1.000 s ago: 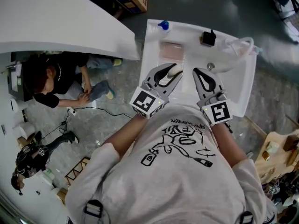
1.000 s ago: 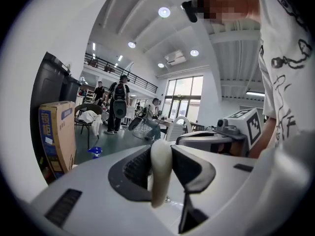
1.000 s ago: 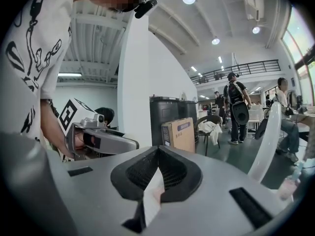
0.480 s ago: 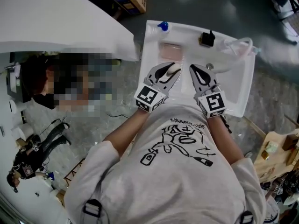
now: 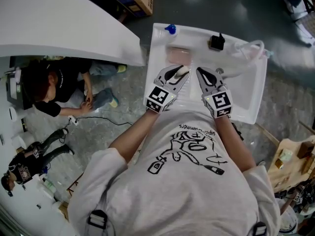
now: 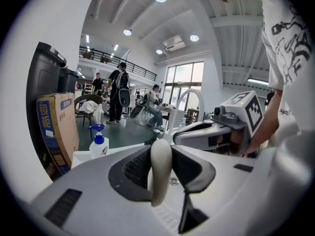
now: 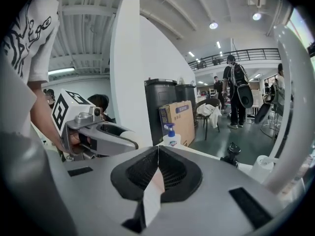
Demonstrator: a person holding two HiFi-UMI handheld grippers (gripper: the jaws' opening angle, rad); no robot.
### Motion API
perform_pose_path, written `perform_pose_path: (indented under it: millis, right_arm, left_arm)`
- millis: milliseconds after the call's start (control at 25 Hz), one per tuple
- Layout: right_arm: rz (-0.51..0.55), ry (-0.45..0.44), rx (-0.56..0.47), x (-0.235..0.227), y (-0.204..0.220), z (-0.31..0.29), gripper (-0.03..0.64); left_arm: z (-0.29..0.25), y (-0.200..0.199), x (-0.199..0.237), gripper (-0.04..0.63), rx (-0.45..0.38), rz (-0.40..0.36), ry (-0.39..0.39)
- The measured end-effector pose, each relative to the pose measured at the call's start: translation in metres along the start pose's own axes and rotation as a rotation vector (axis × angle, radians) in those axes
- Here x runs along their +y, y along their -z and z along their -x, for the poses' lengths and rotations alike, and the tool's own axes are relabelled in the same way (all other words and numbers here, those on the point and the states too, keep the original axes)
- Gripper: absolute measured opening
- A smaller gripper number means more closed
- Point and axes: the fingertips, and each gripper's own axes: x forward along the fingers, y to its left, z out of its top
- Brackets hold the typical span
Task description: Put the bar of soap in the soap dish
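A cream bar of soap (image 5: 182,72) stands on edge between the jaws of my left gripper (image 5: 180,74), which is shut on it. In the left gripper view the soap (image 6: 160,167) fills the gap between the black pads (image 6: 137,168) of the left gripper (image 6: 161,156). The pinkish soap dish (image 5: 179,54) lies on the white sink's back ledge, just beyond the left gripper. My right gripper (image 5: 202,74) hovers beside it over the basin, shut with nothing in it; its pads (image 7: 170,170) meet at the tips of the right gripper (image 7: 157,154).
The white sink (image 5: 256,92) carries a blue-capped pump bottle (image 5: 171,28) at its back left, a black object (image 5: 217,42) and a curved faucet (image 5: 247,52) at the back right. A cardboard box (image 7: 177,118) and dark bins (image 7: 162,107) stand behind. People sit on the floor at left.
Both grippers have moved together toward the sink and down, drawing closer to each other. The soap stays held in the left one.
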Motion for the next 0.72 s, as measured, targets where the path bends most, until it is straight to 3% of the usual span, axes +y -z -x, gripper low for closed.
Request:
perform_pose_path:
  millis: [720]
  right_arm:
    - [0.030,0.024,0.098,-0.016,0.045,-0.029,0.021]
  left_arm:
    - [-0.032,0.053,0.028,0.121,0.120,-0.040,-0.030]
